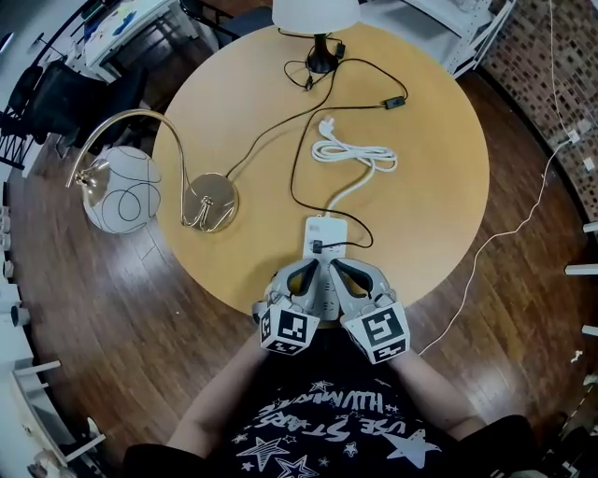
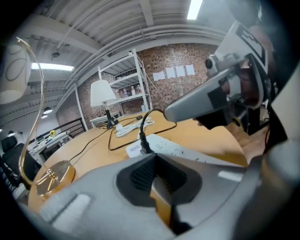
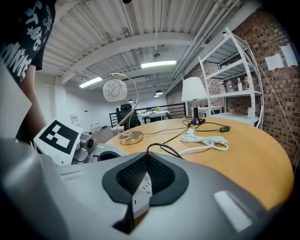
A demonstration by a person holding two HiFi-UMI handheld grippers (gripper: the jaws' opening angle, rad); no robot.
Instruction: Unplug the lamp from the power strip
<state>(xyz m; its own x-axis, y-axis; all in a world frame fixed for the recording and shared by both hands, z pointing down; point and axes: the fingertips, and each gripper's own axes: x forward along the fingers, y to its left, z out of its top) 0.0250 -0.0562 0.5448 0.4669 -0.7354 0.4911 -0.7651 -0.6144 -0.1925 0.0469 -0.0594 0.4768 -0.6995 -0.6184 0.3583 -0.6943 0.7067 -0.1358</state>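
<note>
Nearest to the person, the left gripper and the right gripper hover side by side at the near edge of the round wooden table. They are above the near end of the white power strip. In the left gripper view the dark pads are together and nothing is between them. The jaws of the right gripper are also fully closed and empty. Only a thin slit remains, and the strip below shows through it.

A black plug sits in the strip, just ahead of the gripper tips. Its black cord loops to the right and then runs away across the table, past an inline switch, to the lamp with the white shade at the far edge.

The strip's own white cable lies in a loose bundle in the middle of the table. To the left stands a gold arc lamp, and its round globe hangs outside the table edge.
</note>
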